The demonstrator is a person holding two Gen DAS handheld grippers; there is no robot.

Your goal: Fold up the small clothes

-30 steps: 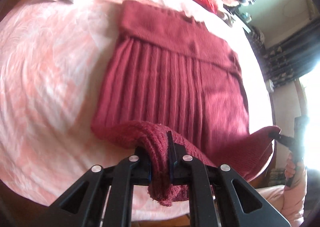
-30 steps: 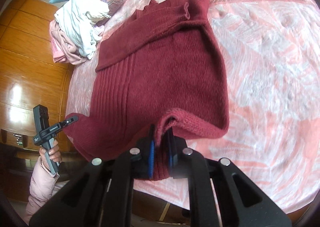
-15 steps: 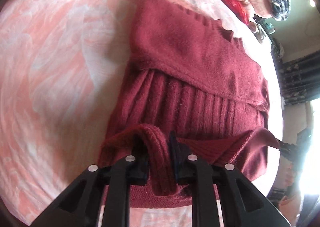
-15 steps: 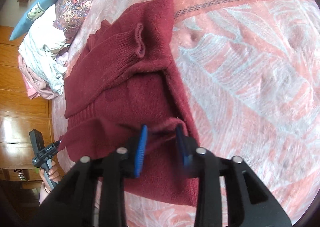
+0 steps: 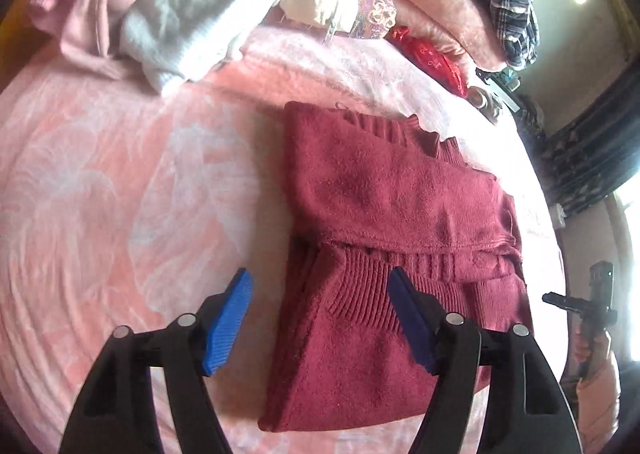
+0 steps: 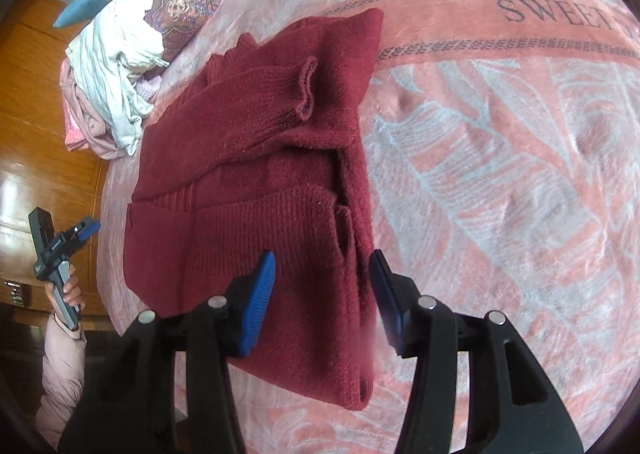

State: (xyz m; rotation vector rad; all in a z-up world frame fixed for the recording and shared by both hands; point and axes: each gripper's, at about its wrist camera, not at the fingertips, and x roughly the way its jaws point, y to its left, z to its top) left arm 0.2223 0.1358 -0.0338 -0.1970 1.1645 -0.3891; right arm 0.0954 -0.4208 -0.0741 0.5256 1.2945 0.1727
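Both the left gripper and right gripper hover, jaws apart and empty, over the folded maroon sweater's near, doubled-over hem, probably to let the fold settle

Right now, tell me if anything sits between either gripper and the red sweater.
Nothing visible does. The left gripper hangs open over the red sweater near its left edge, and the right gripper hangs open over its right edge. The clothes pile lies beyond the sweater on the pink blanket.

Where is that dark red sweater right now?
The sweater lies folded on the pink bedspread, just beyond both open grippers, below the clothes pile.
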